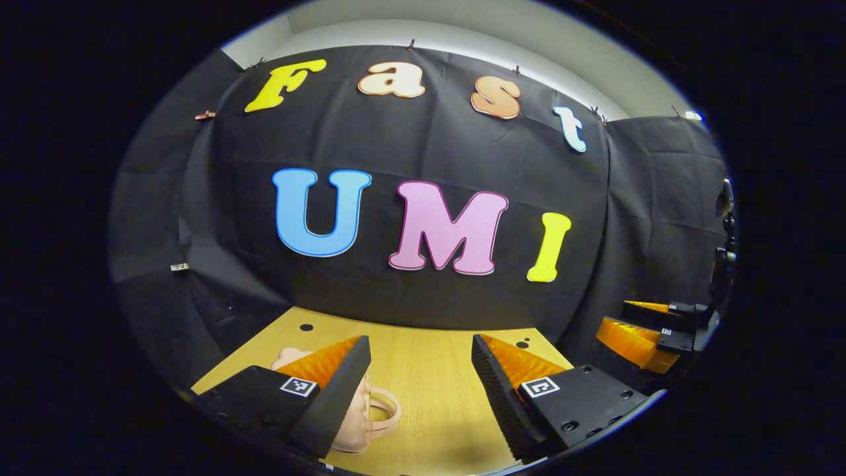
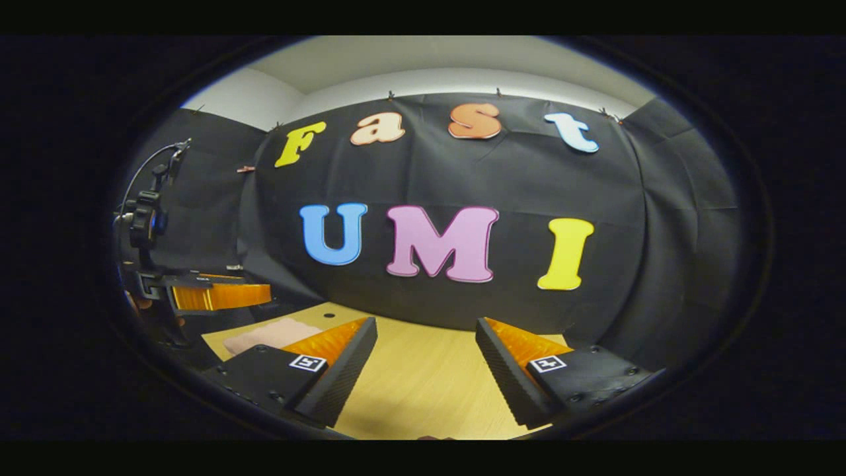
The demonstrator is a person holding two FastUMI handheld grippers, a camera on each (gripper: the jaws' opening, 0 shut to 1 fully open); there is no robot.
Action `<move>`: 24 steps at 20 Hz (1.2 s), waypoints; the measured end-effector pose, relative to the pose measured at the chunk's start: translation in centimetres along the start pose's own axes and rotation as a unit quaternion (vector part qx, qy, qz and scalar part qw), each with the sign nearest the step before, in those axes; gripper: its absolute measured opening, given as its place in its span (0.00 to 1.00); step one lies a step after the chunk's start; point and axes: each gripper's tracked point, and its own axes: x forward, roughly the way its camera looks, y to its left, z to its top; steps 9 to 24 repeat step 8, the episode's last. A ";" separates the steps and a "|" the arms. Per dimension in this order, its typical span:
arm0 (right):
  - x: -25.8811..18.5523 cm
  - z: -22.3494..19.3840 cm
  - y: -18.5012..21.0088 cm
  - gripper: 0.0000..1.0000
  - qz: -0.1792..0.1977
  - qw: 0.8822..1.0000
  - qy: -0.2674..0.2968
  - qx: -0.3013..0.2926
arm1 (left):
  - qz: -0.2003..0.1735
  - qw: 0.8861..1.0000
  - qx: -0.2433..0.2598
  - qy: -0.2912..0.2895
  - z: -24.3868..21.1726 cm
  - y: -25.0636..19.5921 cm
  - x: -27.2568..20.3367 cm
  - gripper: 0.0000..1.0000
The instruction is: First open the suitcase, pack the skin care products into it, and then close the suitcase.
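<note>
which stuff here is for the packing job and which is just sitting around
For the job:
- pink suitcase with a handle, lid down, on the table
- left gripper, fingers apart, holding nothing
- right gripper, fingers apart, holding nothing

Just there:
- wooden table, with small dark holes near its far edge
- black cloth wall

left gripper (image 1: 420, 380) jaws spread wide, empty, above wooden table (image 1: 429, 370); pink suitcase (image 1: 370, 413), apparently closed, under left finger.
</note>
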 end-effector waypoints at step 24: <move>-1.3 5.0 1.1 0.95 -0.080 0.995 -0.064 -0.005 | -0.037 0.996 0.048 -0.069 5.6 1.1 -1.4 0.96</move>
